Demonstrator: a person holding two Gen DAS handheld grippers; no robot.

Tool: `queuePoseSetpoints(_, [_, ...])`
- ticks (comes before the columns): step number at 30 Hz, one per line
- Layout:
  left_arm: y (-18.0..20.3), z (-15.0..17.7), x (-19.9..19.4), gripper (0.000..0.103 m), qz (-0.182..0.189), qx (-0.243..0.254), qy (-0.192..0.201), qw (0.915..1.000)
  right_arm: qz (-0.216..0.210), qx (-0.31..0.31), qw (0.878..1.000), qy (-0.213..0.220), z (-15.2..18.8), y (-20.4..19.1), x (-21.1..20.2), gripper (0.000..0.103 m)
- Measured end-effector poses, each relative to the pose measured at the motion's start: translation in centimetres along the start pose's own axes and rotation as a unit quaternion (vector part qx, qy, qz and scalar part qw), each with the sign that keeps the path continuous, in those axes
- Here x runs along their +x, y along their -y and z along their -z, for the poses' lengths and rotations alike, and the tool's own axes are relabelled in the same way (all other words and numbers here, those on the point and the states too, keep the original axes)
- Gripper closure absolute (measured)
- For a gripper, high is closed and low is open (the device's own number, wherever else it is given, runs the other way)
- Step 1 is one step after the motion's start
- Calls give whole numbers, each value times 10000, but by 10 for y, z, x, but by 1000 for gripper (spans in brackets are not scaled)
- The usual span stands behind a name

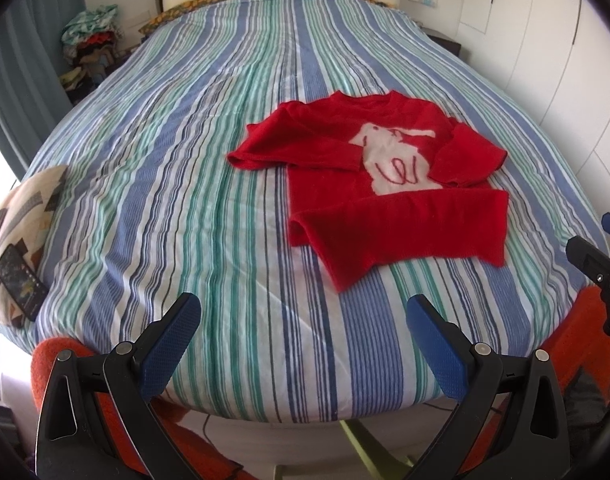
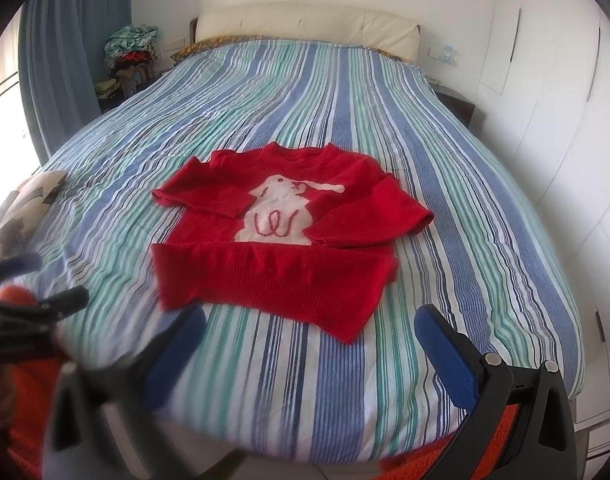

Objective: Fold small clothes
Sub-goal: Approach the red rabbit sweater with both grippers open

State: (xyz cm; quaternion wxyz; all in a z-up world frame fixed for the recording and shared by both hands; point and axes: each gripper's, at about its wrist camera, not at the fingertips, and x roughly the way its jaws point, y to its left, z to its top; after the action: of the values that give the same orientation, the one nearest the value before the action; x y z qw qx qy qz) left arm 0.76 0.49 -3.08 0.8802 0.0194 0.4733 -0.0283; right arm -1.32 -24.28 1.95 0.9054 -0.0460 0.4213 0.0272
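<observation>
The sweater [image 2: 273, 236] lies flat on the bed [image 2: 445, 184] toward its foot edge, sleeves folded inward, striped cover bare all around. Both the left gripper [image 1: 301, 320] and right gripper [image 2: 311, 330] hover before the foot edge, jaws apart, holding nothing.

My left gripper [image 1: 303, 320] has black, wedge-shaped plastic arms with slotted cut-outs and silver pivot pins behind the fingers; textured blue pads [image 1: 173, 344] line their inner faces. My right gripper [image 2: 311, 336] is built alike, its left finger blurred.
</observation>
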Motion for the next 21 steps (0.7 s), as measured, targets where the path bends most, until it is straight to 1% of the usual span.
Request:
queuePoseSetpoints(5, [-1, -2, 4, 1, 41, -76, -95, 9999, 20, 104, 9999, 10, 3, 4, 0, 0])
queuePoseSetpoints(16, [6, -6, 2, 1, 164, 37, -5, 9999, 104, 245, 9996, 25, 2, 13, 2, 0])
queuePoseSetpoints(21, [6, -6, 5, 1, 133, 53, -31, 9999, 248, 248, 9994, -14, 2, 14, 4, 0])
